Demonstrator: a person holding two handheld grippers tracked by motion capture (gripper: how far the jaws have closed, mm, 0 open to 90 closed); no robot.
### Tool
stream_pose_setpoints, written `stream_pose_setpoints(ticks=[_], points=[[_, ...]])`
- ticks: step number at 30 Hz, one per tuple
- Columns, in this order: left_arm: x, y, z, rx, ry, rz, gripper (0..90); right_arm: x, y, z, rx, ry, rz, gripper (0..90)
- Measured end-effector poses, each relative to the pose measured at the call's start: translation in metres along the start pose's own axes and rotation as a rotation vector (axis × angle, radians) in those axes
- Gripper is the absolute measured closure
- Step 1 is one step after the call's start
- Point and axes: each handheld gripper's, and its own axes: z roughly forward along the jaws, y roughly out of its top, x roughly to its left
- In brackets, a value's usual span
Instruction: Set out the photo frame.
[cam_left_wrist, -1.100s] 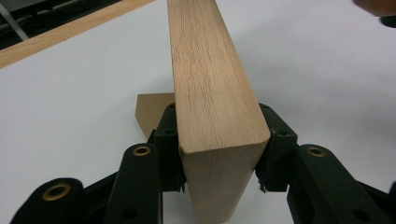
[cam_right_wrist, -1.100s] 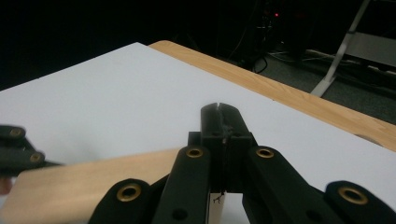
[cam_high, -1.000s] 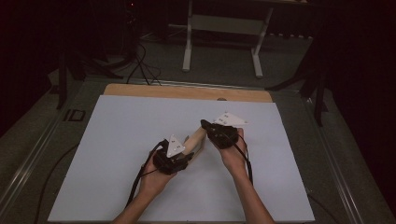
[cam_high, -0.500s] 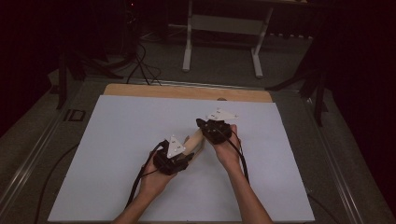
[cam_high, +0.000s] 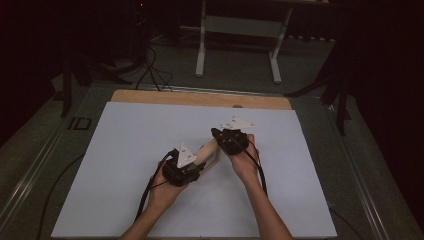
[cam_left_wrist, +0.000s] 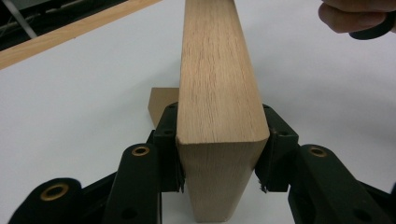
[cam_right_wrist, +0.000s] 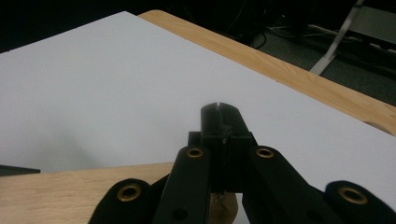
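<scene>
My left gripper (cam_left_wrist: 219, 182) pinches the wooden block (cam_left_wrist: 217, 93) near one end only. My right gripper (cam_right_wrist: 219, 109), jaws pressed together and empty, rests over its far end. Risk: pushing there could lever the block out of the pads.

Wooden block (cam_left_wrist: 219, 93) cut off at top edge of left gripper view; far end hidden behind right gripper (cam_high: 231, 141) in high view.

**Where our three cameras sit**

From above our side, we look forward and down over the desk (cam_high: 125, 150). The left hand-held gripper (cam_left_wrist: 217, 149) camera sits close behind the wooden block (cam_left_wrist: 217, 93); the right hand-held gripper (cam_right_wrist: 223, 126) camera skims low across the desk. All share the white top.
</scene>
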Motion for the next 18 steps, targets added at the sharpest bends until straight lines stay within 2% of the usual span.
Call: stream_pose_setpoints(ticks=[18], points=[[0.0065,-0.0011,-0.0009,0.001,0.026,-0.028,57.8,-0.0021,-0.0031,-0.0055,0.000,0.001,0.002,90.0]])
